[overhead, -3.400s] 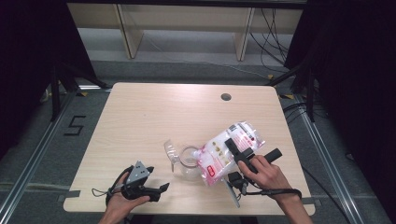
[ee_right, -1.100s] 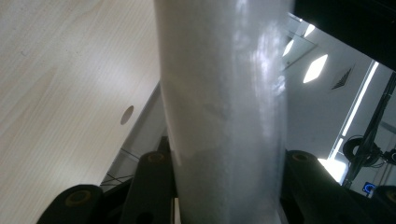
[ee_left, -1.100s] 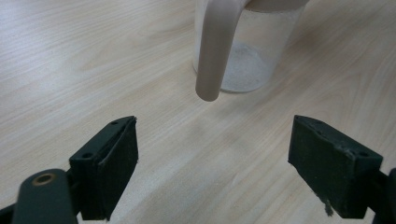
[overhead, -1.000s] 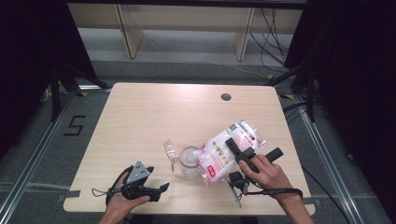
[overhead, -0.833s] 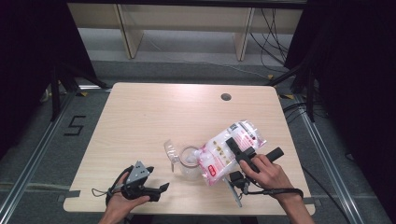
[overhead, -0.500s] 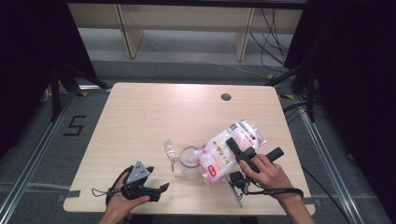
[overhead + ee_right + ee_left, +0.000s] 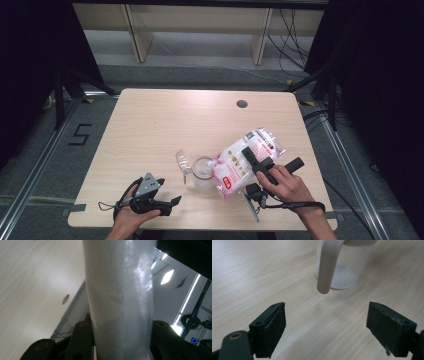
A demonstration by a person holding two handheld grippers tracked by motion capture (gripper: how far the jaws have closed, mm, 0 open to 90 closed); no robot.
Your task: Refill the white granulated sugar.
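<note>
The right gripper (image 7: 256,159) clamps a clear plastic bag (image 7: 240,162) of white grains (red print on it), tilted with its lower end over the clear jug (image 7: 202,173) mid-table. The left gripper (image 7: 327,332) rests near the table's (image 7: 165,125) front edge, jaws wide apart and empty, facing the jug's handle (image 7: 327,265).

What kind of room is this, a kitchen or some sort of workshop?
Most likely a lab or recording room, not a kitchen. A bare wooden table stands between black curtains, cables trail over the floor behind, and a number five is taped on the floor beside the table.
</note>
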